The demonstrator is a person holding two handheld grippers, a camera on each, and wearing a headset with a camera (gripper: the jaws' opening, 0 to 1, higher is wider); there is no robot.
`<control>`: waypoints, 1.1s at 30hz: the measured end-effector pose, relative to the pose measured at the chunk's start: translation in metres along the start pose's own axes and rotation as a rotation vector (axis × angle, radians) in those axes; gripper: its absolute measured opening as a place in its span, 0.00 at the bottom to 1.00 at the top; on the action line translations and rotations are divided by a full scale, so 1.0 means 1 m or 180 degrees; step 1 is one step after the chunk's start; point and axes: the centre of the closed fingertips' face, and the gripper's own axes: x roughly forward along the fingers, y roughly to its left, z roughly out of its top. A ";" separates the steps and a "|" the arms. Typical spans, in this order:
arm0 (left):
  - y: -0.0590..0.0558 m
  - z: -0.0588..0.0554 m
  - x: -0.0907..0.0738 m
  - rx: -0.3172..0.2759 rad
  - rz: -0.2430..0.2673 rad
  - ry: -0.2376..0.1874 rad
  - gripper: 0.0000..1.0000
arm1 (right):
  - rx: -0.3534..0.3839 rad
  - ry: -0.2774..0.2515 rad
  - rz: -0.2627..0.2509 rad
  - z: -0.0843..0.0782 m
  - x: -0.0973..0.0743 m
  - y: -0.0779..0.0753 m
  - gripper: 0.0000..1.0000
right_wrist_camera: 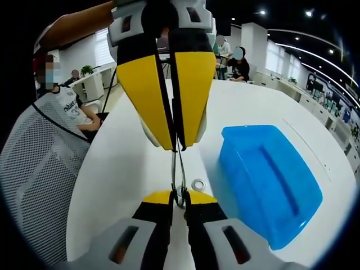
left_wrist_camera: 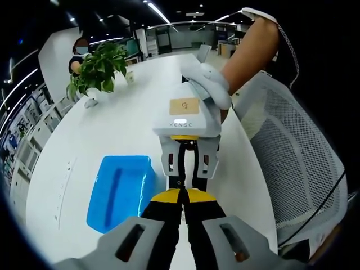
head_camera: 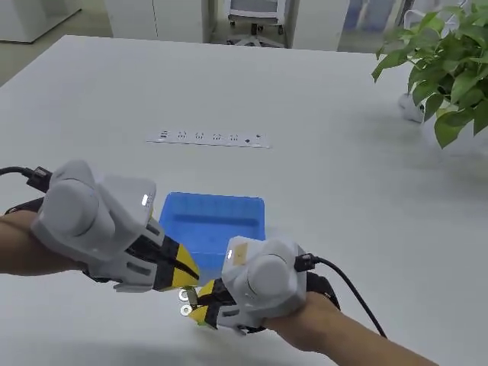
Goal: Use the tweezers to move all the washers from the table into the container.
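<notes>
Both grippers are low over the near edge of the bench (head_camera: pixel 343 191), nose to nose. The left gripper (head_camera: pixel 191 273) comes in from the left on a near-level forearm and points right and slightly down. The right gripper (head_camera: pixel 197 301) comes from the near-right with the wrist bent inward, points left, and has a cable trailing off its back. The jaw tips almost meet.

The tweezers (right_wrist_camera: pixel 178 169) span the gap as thin metal prongs. They run from the yellow tips of the left gripper (right_wrist_camera: pixel 179 147) to the yellow tips of the right gripper (right_wrist_camera: pixel 179 198).
- Left jaws are closed on the tweezers, with just a slit between the pads.
- Right jaws are also pinched on the other end. The left gripper view agrees, showing its own tips (left_wrist_camera: pixel 183 198) together and the right gripper (left_wrist_camera: pixel 185 179) facing it.
- I can't tell which end of the tweezers is the working tip.

There are two washers on the bench under the jaw tips (head_camera: pixel 183 296) (head_camera: pixel 185 310), between the container and the near edge, just off its near-left corner. The right gripper view shows one washer (right_wrist_camera: pixel 198 184) flat on the bench, just beside the tweezers and not touching them.

The blue container (head_camera: pixel 217 221) sits just behind the grippers, upright, with its open top up. Nothing is discernible inside it.

Further back, a power strip (head_camera: pixel 207 138) lies mid-bench and a plant (head_camera: pixel 446 69) sits at the far-right corner. A mesh chair (left_wrist_camera: pixel 292 157) stands off the near edge.
</notes>
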 end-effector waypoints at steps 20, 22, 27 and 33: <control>0.001 0.016 -0.014 0.0040 -0.0048 -0.0006 0.05 | 0.0001 -0.0085 -0.0020 0.015 -0.017 0.000 0.10; 0.003 0.019 -0.017 0.0052 -0.0057 -0.0008 0.05 | -0.0002 -0.0096 -0.0027 0.018 -0.020 -0.001 0.10; 0.006 0.026 -0.024 0.0070 -0.0083 -0.0021 0.05 | 0.0000 -0.0135 -0.0060 0.026 -0.027 -0.004 0.10; 0.013 0.035 -0.031 0.0092 -0.0084 -0.0026 0.05 | -0.0004 -0.0158 -0.0111 0.036 -0.033 -0.010 0.10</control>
